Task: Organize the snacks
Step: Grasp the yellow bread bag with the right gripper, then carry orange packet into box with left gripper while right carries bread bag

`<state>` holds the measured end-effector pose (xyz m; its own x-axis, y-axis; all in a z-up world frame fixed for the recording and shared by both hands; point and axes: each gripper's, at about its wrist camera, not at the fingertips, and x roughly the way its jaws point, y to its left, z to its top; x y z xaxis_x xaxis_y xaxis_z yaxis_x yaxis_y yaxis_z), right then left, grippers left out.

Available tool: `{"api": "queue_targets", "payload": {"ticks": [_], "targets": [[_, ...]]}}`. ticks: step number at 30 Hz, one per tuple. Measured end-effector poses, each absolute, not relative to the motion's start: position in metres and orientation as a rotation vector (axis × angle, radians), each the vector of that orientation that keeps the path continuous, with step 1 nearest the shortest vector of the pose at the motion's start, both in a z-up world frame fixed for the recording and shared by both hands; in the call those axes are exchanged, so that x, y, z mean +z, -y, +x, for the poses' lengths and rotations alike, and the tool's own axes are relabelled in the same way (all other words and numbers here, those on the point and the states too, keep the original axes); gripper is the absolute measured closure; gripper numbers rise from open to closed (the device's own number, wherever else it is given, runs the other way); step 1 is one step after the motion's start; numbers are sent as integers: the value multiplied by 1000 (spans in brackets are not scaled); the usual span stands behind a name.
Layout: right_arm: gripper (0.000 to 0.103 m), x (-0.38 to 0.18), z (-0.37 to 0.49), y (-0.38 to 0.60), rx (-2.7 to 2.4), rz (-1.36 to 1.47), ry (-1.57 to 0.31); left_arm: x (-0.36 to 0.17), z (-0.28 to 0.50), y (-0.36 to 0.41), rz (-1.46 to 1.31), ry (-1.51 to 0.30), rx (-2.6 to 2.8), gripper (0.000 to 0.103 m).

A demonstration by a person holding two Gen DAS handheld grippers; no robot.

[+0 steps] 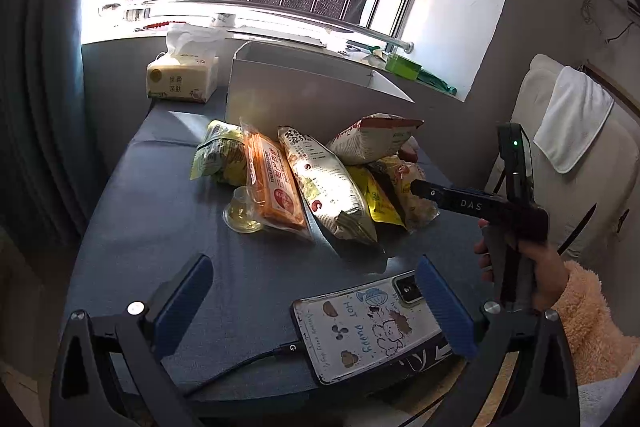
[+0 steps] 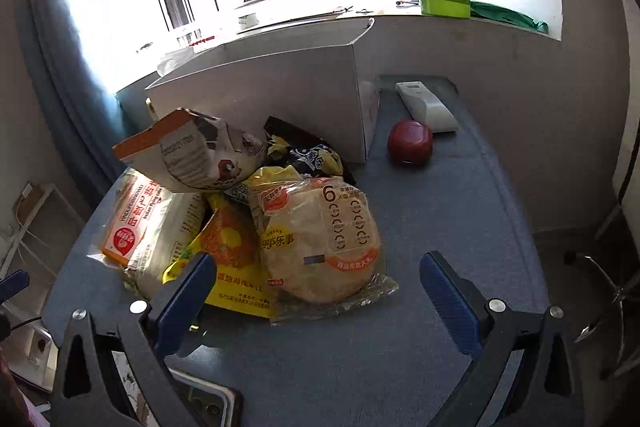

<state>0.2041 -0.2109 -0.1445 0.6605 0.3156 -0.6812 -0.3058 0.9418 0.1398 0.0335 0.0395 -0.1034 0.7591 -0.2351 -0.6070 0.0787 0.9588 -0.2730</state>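
Note:
A heap of snack bags lies on the blue table in front of a grey open box. In the left wrist view I see a green bag, an orange pack, a white bag and a jelly cup. My left gripper is open and empty, short of the heap. In the right wrist view my right gripper is open and empty at the near edge of a round flatbread pack, beside a yellow bag. The box stands behind the heap.
A phone on a cable lies by my left gripper's right finger. A tissue pack stands at the back left. A red round case and a white remote lie right of the box. A chair is at the right.

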Motion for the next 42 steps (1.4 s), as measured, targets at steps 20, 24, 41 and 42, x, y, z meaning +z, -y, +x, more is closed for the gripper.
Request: {"api": "queue_targets", "payload": {"ticks": [20,24,41,42], "targets": [[24,-128,184,227,485,99,-795,-109,126,-58,-192,-769,-186,0],[24,-110,158,229,515,108,-751,-122,179,-62,-191,-877,-164,0],[24,-112,145,234,559,137,-773,-124,195,-64,-226,-904,-285,88],[24,-111,145,234,559,137,-769,-117,188,-66,-226,-882,-282,88]]}}
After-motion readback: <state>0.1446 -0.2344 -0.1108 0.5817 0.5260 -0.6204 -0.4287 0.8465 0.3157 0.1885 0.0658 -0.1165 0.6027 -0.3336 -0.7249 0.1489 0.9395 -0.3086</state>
